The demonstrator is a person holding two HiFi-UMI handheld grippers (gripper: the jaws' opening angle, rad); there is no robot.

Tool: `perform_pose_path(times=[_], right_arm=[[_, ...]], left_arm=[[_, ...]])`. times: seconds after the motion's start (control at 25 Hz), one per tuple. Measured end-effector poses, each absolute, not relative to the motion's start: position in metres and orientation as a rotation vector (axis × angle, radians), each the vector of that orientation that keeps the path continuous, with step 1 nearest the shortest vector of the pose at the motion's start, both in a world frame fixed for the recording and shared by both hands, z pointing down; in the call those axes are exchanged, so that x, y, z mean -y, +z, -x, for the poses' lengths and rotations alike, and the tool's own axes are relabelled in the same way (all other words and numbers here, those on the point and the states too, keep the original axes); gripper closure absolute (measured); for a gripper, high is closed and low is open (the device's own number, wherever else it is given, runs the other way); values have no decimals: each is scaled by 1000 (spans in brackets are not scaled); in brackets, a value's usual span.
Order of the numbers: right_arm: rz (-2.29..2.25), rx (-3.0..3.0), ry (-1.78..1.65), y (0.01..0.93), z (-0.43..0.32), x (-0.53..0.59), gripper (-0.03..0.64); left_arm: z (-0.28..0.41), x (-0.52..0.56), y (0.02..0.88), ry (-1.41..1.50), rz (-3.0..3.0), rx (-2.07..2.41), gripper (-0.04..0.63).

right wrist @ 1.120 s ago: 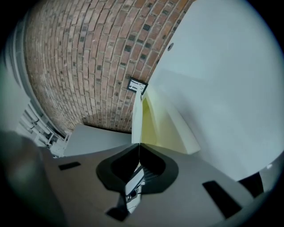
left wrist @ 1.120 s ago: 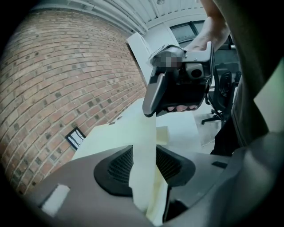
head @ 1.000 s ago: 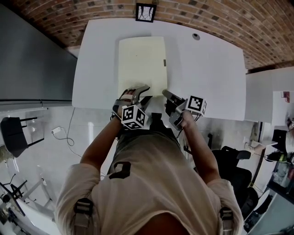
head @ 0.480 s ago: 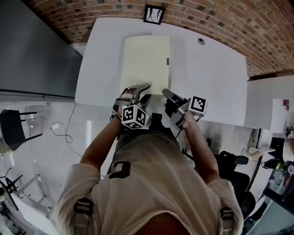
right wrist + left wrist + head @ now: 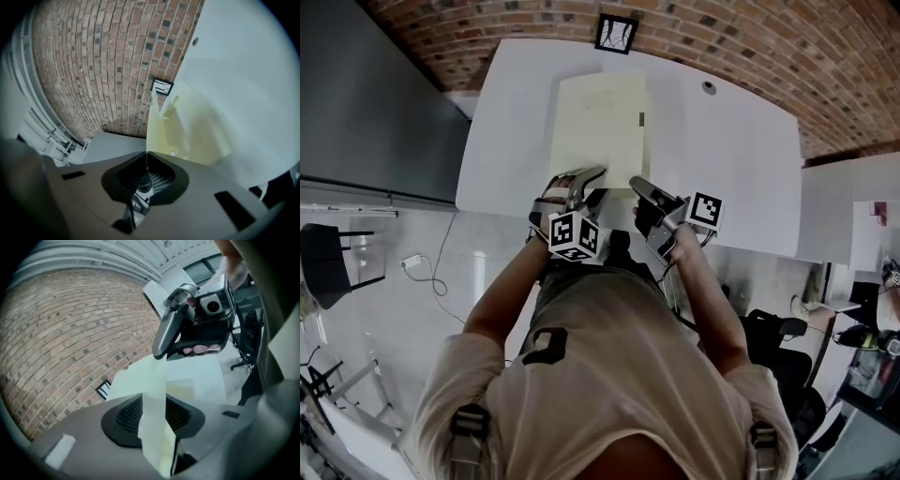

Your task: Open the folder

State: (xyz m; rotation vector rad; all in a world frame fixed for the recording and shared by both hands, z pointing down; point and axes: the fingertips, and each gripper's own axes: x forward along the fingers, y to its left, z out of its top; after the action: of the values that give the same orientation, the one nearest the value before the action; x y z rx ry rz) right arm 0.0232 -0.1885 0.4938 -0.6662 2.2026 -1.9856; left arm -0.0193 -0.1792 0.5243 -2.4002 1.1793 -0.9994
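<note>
Subject item: a pale yellow rectangular card folder (image 5: 598,122) lies lengthwise on the white desk (image 5: 741,159), left of the desk's centre. Its far end is toward the red brick wall (image 5: 750,37) and its near end is at the desk's front edge. A small dark clasp (image 5: 641,119) sits on its right long edge.

Left tongs (image 5: 592,176): positioned at the folder's near edge. The left gripper view shows a pale yellow leaf of the folder running between the two pads, which are clenched on it.

Right tongs (image 5: 637,186): positioned at the folder's near right corner, just beside the left tongs. The right gripper view shows the pads pressed together, with a thin edge of the folder's cover pinched between them and rising from the tips.

Surroundings: a small round fitting (image 5: 708,87) is set in the desk top, well apart from the folder. A black-framed square object (image 5: 616,33) sits against the brick just beyond the desk's far edge.
</note>
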Motion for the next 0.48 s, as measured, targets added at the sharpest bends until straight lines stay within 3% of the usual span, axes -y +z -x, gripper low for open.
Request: perform_pose_path(times=[0.48], right_arm=[[635,-2255,-1925,473,6,166,609]], left_arm=[[45,162,512,-929,2521,-1247,530]])
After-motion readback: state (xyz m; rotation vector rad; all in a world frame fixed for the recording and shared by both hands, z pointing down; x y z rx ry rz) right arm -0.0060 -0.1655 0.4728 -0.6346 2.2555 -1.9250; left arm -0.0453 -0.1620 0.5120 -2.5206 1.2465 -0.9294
